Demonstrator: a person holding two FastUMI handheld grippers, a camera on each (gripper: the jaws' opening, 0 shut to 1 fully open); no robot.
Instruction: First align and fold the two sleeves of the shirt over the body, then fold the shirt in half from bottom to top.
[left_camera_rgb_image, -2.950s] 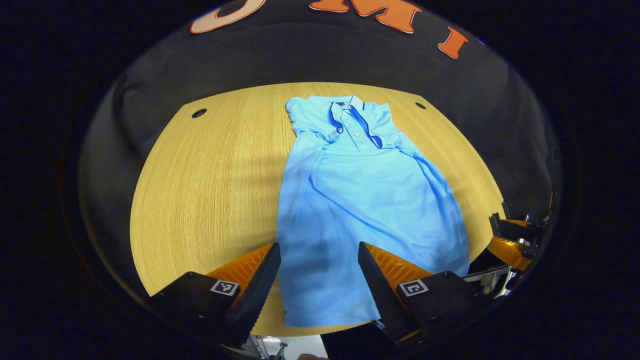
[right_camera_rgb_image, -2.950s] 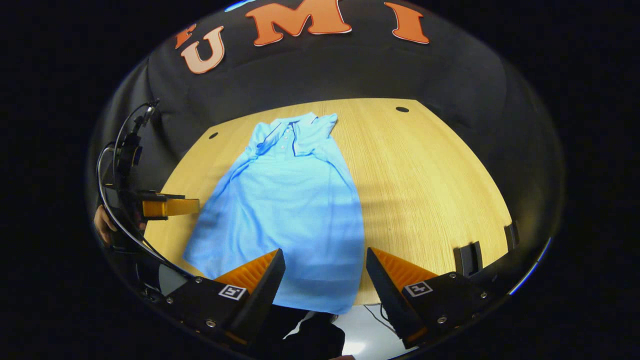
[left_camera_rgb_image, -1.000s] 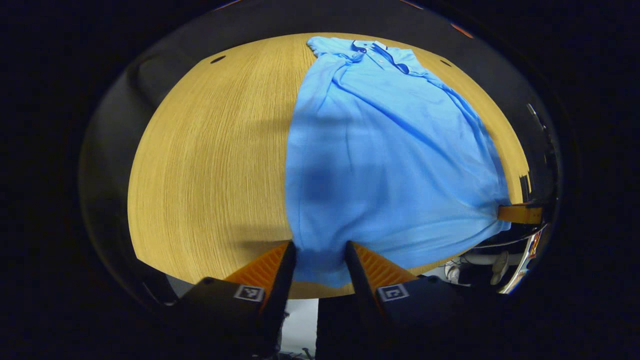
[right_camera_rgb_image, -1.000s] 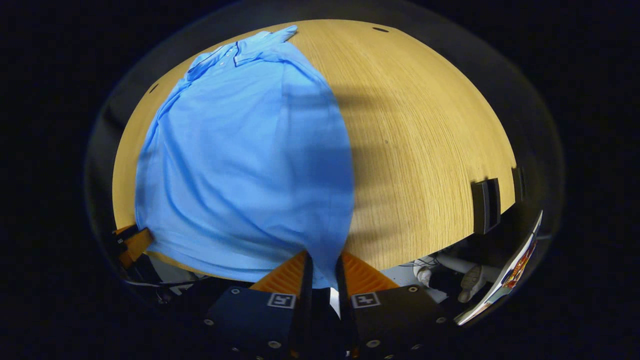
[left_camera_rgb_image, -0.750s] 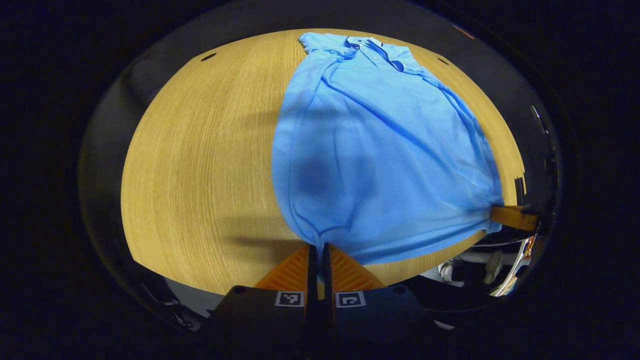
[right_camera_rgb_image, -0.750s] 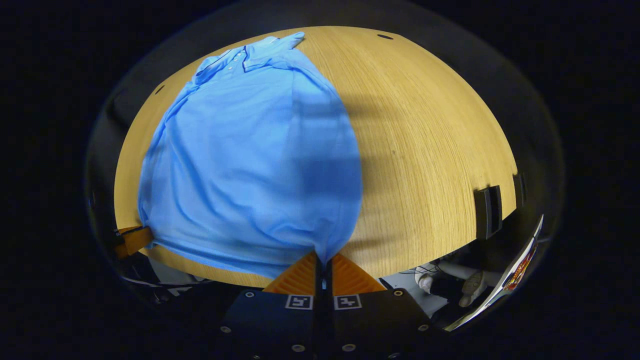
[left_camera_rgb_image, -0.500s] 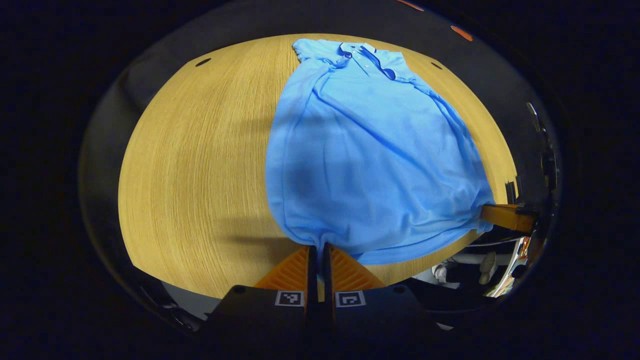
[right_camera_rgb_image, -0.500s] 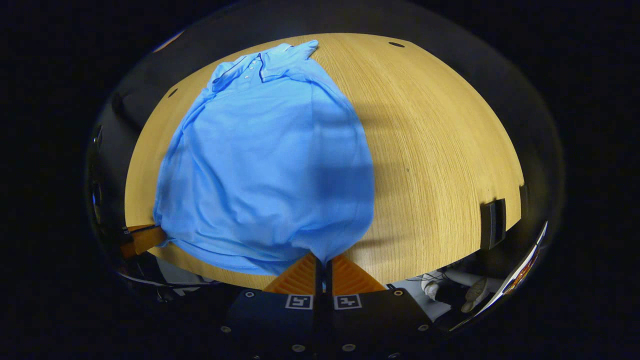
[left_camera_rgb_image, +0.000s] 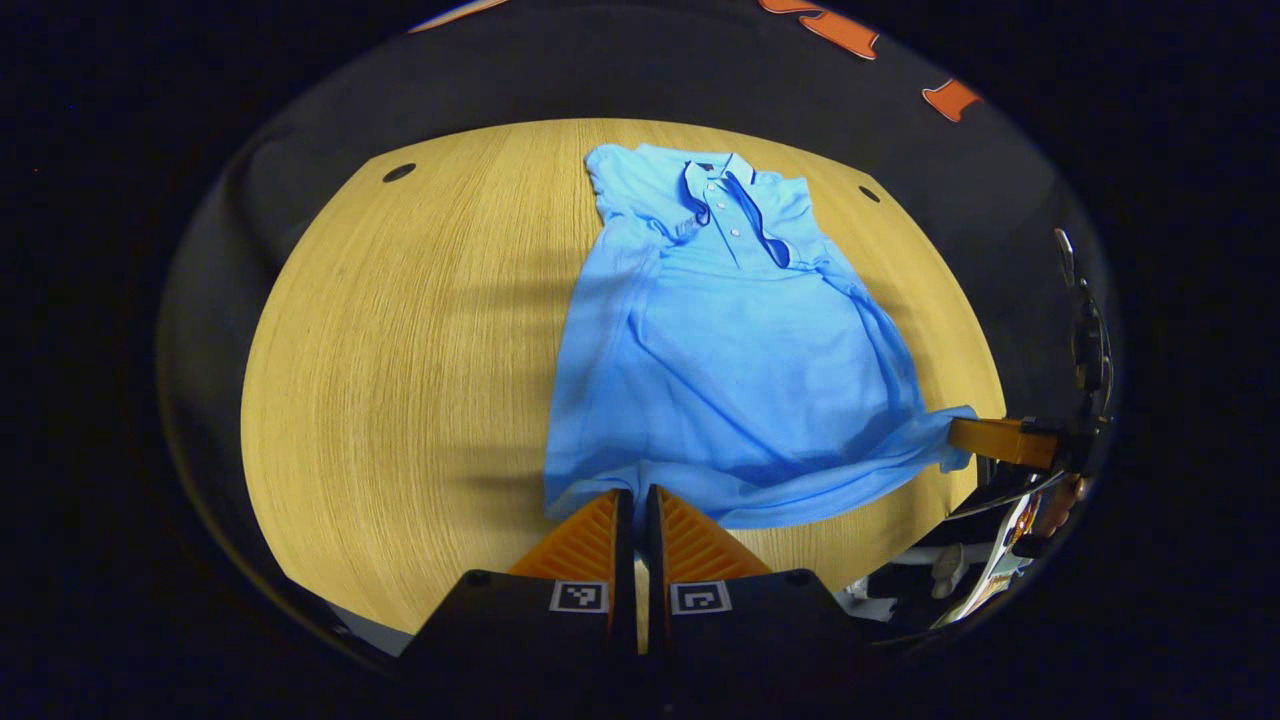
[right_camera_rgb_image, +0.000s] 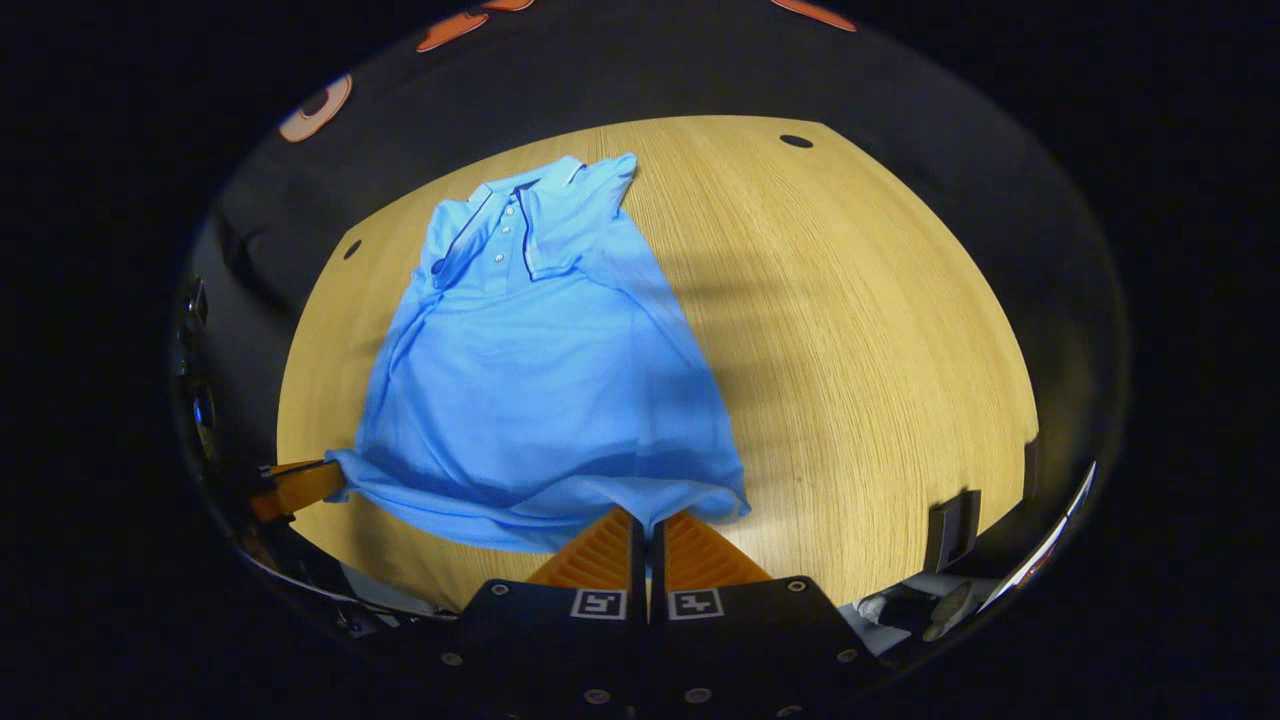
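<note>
A light blue polo shirt (left_camera_rgb_image: 730, 340) (right_camera_rgb_image: 540, 370) lies on the wooden table (left_camera_rgb_image: 400, 340) (right_camera_rgb_image: 860, 330), collar at the far end, both sleeves folded in over the body. My left gripper (left_camera_rgb_image: 634, 494) is shut on the hem's left corner. My right gripper (right_camera_rgb_image: 646, 515) is shut on the hem's right corner. The hem is lifted off the table between them and sags in the middle. In the left gripper view the right gripper (left_camera_rgb_image: 985, 438) holds the far corner; in the right gripper view the left gripper (right_camera_rgb_image: 300, 485) holds the other corner.
Round cable holes (left_camera_rgb_image: 398, 172) (right_camera_rgb_image: 796, 141) sit at the table's far corners. A dark clip (right_camera_rgb_image: 950, 530) is fixed on the table's near right edge. Bare wood lies to the left and right of the shirt.
Both grippers closed on the hem corners, then lifted and carried the hem up and toward the collar. The shirt's lower part has come off the table edge.
</note>
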